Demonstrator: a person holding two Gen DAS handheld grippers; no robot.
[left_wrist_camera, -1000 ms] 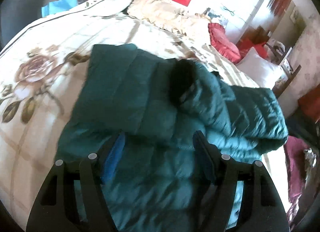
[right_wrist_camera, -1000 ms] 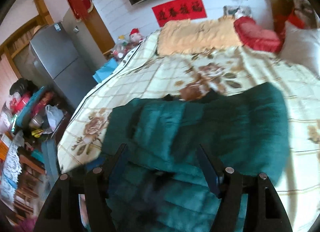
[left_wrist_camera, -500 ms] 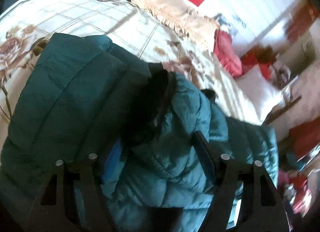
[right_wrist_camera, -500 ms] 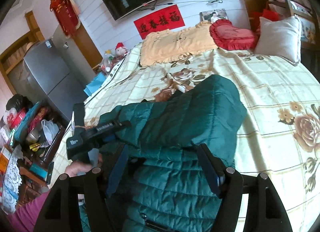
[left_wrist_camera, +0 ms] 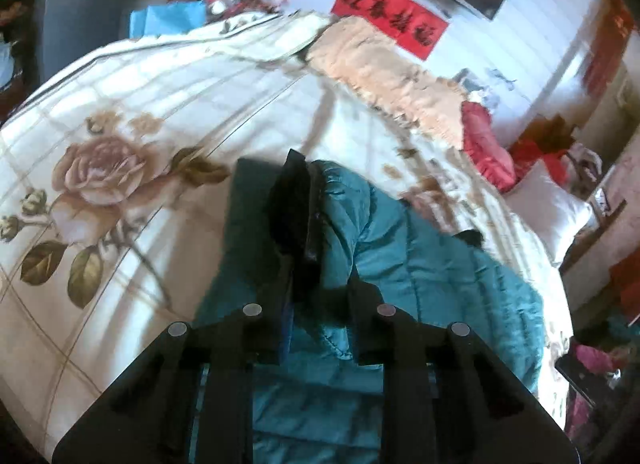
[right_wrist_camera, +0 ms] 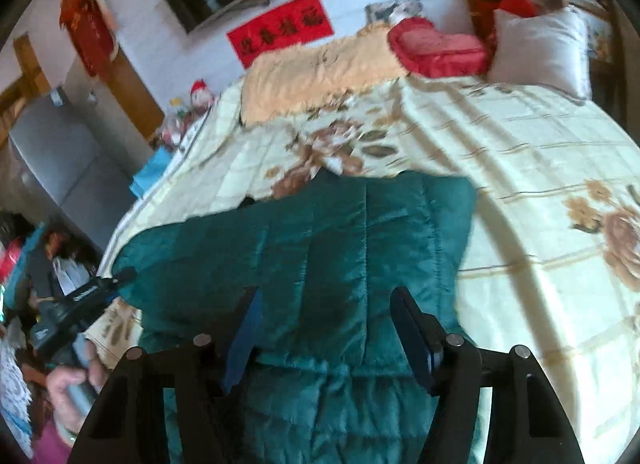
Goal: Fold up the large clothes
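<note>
- Teal quilted down jacket (right_wrist_camera: 352, 248) lies on the bed's floral quilt (left_wrist_camera: 120, 112), partly folded on itself; one flat panel spreads toward the headboard pillows, the rest bunches near the bed edge closest to the person.
- Left gripper (left_wrist_camera: 320, 296): jaws closing, narrow now, a ridge of teal fabric with the dark collar or lining edge (left_wrist_camera: 296, 208) pinched between them. Pads appear to press the cloth. Likely grabbed here because the collar edge gives a firm seam to lift and carry over for the next fold.
- Right gripper (right_wrist_camera: 328, 328): jaws about half wide and closing a little, straddling the jacket's quilted surface; fabric lies between the fingers but pads not yet pressing it. Looks positioned over the opposite side so both ends lift together and the bulky jacket stays even.
- In the right wrist view the left tool's body and the person's hand (right_wrist_camera: 72, 380) show at the lower left, by the jacket's left edge.
- Yellow blanket (right_wrist_camera: 320, 72), red cushion (right_wrist_camera: 436, 48) and white pillow (right_wrist_camera: 540, 48) sit at the head, well apart from the jacket, so the fold area is free.
- Judgement: mid-fold, grasp stage; puffy slippery fabric may slide out of a shallow pinch.
</note>
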